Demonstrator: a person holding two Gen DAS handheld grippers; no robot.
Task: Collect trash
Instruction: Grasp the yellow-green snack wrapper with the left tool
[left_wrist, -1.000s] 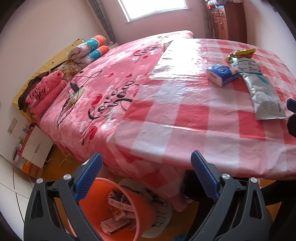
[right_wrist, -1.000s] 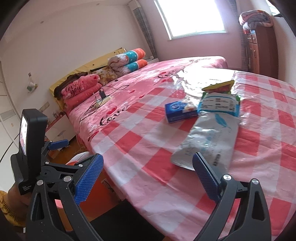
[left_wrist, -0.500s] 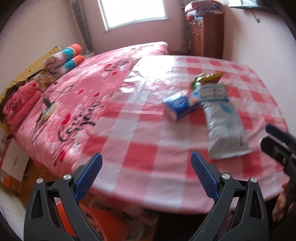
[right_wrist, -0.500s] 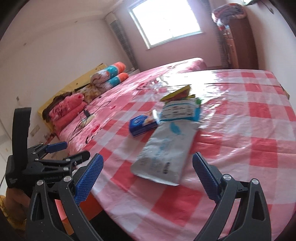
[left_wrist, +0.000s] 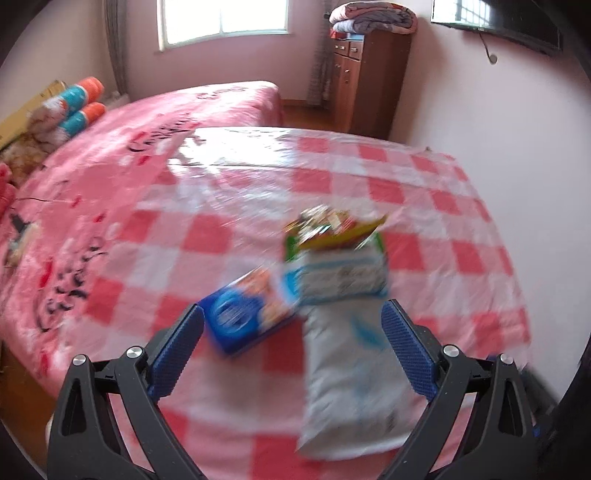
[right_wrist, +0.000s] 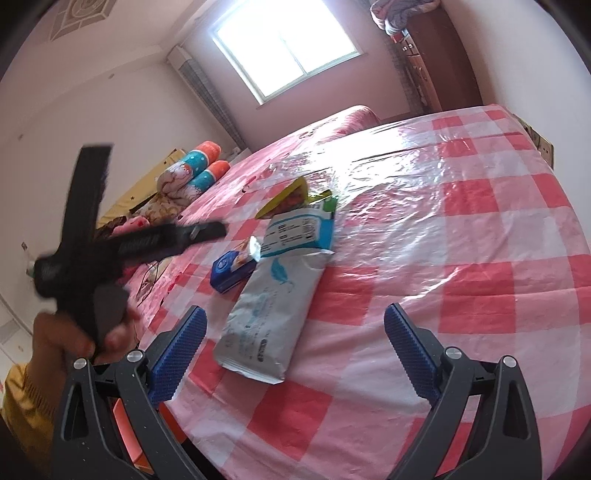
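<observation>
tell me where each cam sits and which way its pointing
Left wrist: sits on the left gripper, looking forward and down over the checked tablecloth at the blue box and grey pouch; only its own open blue-padded fingers show.
Right wrist: sits on the right gripper, looking across the table toward the window; its own open fingers, plus the person's left hand holding the left gripper, blurred, and a yellow sleeve.
Shared: blue box, grey pouch, yellow-green wrappers, bed, wardrobe.
</observation>
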